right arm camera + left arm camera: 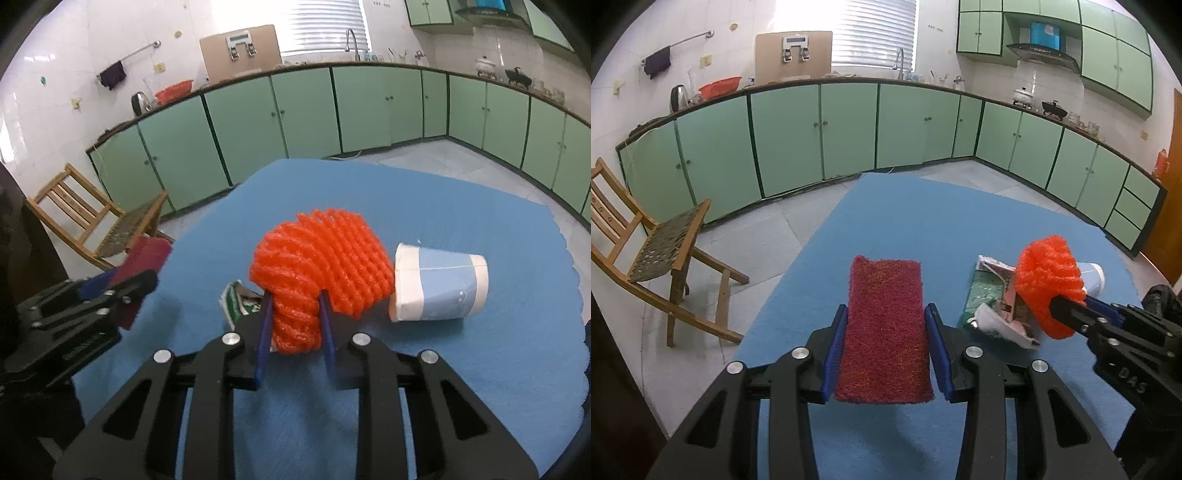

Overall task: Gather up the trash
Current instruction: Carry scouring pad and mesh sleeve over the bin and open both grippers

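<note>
My left gripper (886, 350) is shut on a dark red scouring pad (884, 332) and holds it above the blue table mat (923, 221). My right gripper (295, 332) is shut on an orange foam net (321, 266), lifted over the mat; it also shows in the left wrist view (1047, 284). A torn green and white wrapper (993, 299) lies on the mat under the net. A blue and white paper cup (439, 288) lies on its side to the right of the net. The left gripper and pad show at the left of the right wrist view (144, 269).
A wooden chair (653, 251) stands on the tiled floor left of the table. Green cabinets (849, 125) run along the far and right walls. A dark bag (1161, 299) sits at the table's right edge.
</note>
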Demonstrator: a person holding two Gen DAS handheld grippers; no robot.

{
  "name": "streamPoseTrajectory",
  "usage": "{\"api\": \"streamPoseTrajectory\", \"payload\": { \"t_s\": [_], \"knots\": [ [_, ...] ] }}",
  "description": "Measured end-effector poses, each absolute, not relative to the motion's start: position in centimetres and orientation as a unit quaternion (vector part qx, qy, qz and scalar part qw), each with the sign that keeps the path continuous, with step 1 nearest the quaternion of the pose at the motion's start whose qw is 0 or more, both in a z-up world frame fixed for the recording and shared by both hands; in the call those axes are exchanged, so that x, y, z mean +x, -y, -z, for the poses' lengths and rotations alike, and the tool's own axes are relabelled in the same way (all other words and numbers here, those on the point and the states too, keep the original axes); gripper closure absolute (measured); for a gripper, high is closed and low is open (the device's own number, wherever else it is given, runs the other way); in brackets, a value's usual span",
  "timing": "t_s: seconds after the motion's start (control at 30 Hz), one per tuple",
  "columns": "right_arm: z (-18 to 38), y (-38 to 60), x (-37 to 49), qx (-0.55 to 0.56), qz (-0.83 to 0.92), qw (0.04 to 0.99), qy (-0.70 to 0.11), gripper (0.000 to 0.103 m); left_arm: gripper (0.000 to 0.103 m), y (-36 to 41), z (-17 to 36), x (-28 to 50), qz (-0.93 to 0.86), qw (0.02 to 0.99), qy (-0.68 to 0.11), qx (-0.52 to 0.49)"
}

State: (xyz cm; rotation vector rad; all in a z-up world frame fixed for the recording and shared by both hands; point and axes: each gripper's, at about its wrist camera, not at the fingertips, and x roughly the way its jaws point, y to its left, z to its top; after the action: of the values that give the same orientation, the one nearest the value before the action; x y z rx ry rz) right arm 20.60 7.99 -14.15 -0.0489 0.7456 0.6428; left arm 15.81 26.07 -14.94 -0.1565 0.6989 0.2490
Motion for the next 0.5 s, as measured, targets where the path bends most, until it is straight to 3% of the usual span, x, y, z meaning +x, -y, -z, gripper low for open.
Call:
{"api": "streamPoseTrajectory", "payload": {
  "t_s": [0.5],
  "knots": [
    [8.6, -3.4, 16.5, 0.013, -0.338, 0.884, -0.322, 0.081, 0.062, -22.6, 12.2, 15.0, -0.088, 0.940, -0.322, -0.064]
  ]
}}
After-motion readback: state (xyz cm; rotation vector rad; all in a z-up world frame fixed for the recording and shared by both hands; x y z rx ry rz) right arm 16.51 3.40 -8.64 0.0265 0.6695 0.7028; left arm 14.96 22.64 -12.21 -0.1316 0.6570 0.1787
